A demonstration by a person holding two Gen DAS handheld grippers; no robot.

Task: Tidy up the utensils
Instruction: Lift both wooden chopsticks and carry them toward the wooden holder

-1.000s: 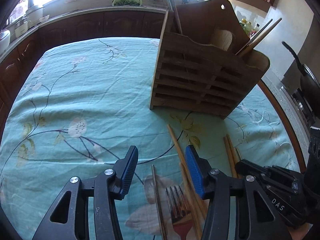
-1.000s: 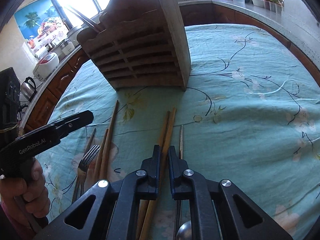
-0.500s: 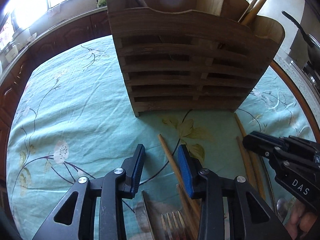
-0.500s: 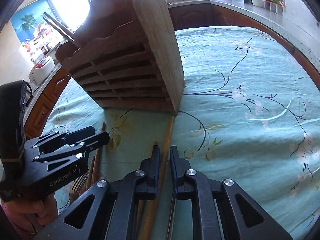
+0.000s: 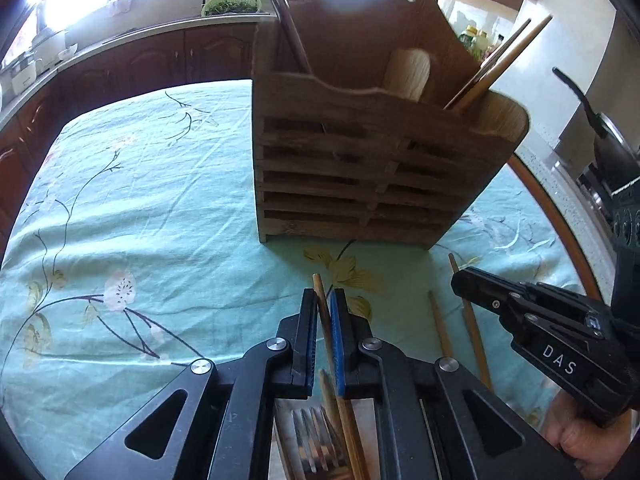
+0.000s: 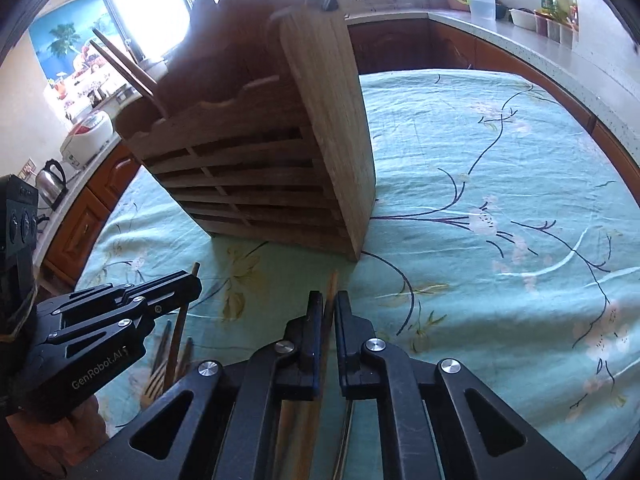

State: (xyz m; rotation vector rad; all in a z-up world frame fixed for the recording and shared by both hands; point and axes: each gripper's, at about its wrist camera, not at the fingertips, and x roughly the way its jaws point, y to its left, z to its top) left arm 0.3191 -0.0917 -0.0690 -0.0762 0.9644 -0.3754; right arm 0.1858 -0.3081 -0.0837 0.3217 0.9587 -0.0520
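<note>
Each gripper, left gripper (image 5: 324,300) and right gripper (image 6: 329,305), is clamped on a wooden chopstick (image 5: 326,316) before the wooden holder (image 5: 360,184) (light, stiff, slippery, so probably best pinched mid-length).

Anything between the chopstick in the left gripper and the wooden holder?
Nothing visible. The left gripper is shut on a chopstick, and only bare tablecloth lies between its tip and the wooden holder.
</note>
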